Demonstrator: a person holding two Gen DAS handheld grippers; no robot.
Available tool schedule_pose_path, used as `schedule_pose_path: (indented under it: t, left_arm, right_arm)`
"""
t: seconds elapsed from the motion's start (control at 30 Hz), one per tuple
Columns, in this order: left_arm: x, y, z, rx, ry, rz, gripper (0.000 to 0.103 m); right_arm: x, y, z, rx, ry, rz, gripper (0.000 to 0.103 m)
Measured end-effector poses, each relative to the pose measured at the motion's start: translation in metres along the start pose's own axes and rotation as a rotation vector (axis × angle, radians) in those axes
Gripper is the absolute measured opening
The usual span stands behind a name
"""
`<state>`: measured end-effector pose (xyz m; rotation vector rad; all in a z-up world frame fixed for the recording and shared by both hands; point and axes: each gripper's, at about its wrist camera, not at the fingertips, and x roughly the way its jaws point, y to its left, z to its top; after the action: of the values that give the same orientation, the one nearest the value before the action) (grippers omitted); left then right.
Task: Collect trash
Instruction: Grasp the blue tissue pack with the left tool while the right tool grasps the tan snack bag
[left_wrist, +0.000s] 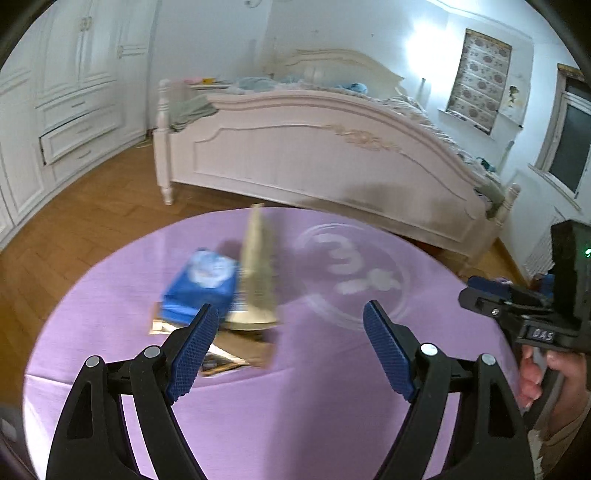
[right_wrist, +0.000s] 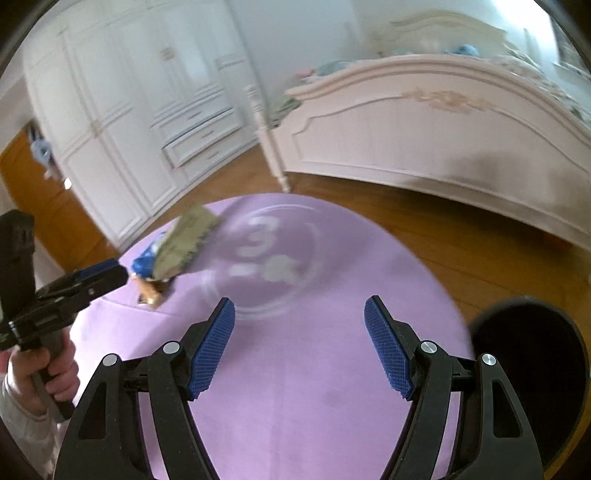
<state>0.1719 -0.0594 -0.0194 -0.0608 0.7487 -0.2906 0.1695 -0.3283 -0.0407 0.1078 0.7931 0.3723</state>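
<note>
A white bedroom with one pale bed and wood floor lay behind my round lilac bench. On it sat one blurred heap of trash: a blue packet, tan cardboard, flat wrappers. My left hand-held gripper and right hand-held gripper both stood apart, empty. Only the right view caught one round black bin.

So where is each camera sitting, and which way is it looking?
Left wrist: sits on the left gripper, looking along its open fingers down at the purple table, the pile of trash and the bed; the right gripper and its hand show at the right edge.
Right wrist: sits on the right gripper, facing the table, the wardrobe and a black bin; the left gripper shows at left.
Both share the table, trash and bed.
</note>
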Motion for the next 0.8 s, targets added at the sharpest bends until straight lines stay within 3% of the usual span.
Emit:
schedule_pose_path:
  t: [0.17,0.5,0.8]
  left_arm:
    - [0.006,0.026,0.002,0.035,0.021,0.039,0.081]
    - [0.033,0.061,0.008,0.131,0.097,0.031,0.081]
    - [0.052,0.073,0.008,0.173,0.138,0.032,0.08]
  right_arm:
    - [0.027,0.037,0.016,-0.044,0.041,0.056,0.073]
    - [0.092,0.093,0.06,-0.041,0.131,0.162,0.073]
    - [0.148,0.119,0.087,-0.038,0.218,0.127,0.073]
